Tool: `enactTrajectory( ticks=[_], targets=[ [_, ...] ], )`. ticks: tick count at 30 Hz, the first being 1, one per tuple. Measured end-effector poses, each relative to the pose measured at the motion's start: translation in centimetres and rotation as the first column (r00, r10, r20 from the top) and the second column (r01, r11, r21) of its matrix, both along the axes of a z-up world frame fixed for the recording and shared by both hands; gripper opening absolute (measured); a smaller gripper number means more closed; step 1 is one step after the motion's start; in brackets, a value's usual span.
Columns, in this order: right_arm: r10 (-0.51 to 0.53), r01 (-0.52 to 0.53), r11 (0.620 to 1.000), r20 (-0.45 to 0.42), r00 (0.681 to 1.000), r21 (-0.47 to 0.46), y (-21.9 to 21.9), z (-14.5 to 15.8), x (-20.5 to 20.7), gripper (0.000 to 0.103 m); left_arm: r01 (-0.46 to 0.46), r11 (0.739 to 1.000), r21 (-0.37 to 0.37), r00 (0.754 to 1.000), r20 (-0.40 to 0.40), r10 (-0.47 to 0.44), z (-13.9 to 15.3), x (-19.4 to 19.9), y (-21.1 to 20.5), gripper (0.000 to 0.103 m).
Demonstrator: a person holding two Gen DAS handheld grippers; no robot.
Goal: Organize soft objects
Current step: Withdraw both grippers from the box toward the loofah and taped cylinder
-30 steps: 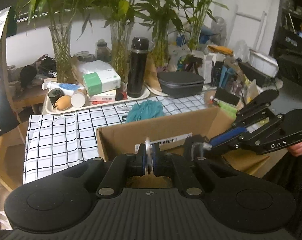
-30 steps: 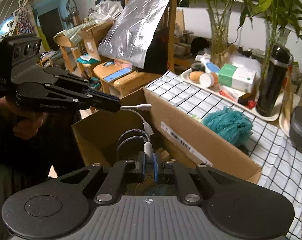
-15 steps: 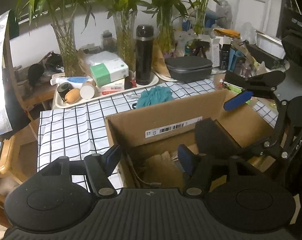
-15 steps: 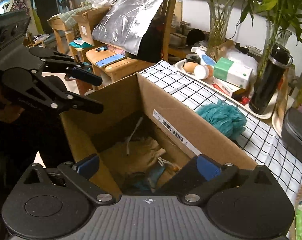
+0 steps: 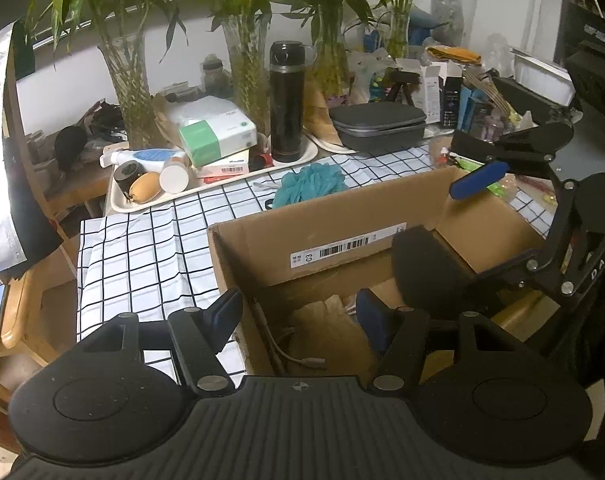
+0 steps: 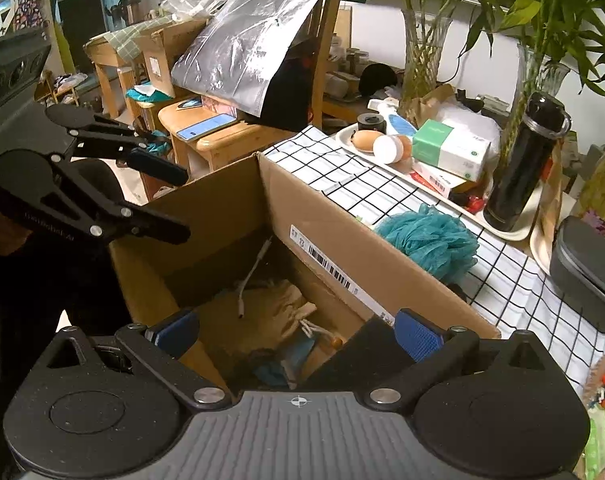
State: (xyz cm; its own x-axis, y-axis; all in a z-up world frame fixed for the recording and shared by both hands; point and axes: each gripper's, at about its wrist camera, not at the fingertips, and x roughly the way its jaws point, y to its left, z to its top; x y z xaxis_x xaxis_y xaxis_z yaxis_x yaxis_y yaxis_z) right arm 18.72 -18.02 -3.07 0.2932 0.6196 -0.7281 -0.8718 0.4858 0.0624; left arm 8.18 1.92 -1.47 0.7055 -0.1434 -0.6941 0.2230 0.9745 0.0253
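An open cardboard box stands on the checked tablecloth. Inside it lie a beige drawstring pouch, a white cable and something teal. My left gripper hangs over the box's near left corner, open, with nothing between its fingers. My right gripper is spread wide above the box's right half, also holding nothing. A teal bath pouf rests on the cloth just behind the box.
Behind the pouf, a white tray holds a black flask, a green tissue box and small bottles. Glass vases of bamboo, a grey case and clutter line the back. A wooden chair with a phone stands left.
A second ago both grippers were shut on the white cable above the box. Both have opened wide, and the cable now lies inside the box.
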Motion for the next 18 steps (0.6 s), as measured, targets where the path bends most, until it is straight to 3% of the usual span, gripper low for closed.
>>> enactTrajectory(
  ticks=[8,18],
  targets=[
    [-0.015,0.015,1.000,0.014,1.000,-0.002,0.0,0.0,0.1,0.103,-0.006,1.000,-0.018,1.000,0.010,0.006,0.2,0.1,0.3,0.062],
    [-0.123,0.122,0.992,0.031,0.992,0.026,-0.9,0.4,1.4,0.103,-0.024,0.999,-0.035,0.999,0.024,0.025,0.5,0.2,0.8,0.062]
  ],
)
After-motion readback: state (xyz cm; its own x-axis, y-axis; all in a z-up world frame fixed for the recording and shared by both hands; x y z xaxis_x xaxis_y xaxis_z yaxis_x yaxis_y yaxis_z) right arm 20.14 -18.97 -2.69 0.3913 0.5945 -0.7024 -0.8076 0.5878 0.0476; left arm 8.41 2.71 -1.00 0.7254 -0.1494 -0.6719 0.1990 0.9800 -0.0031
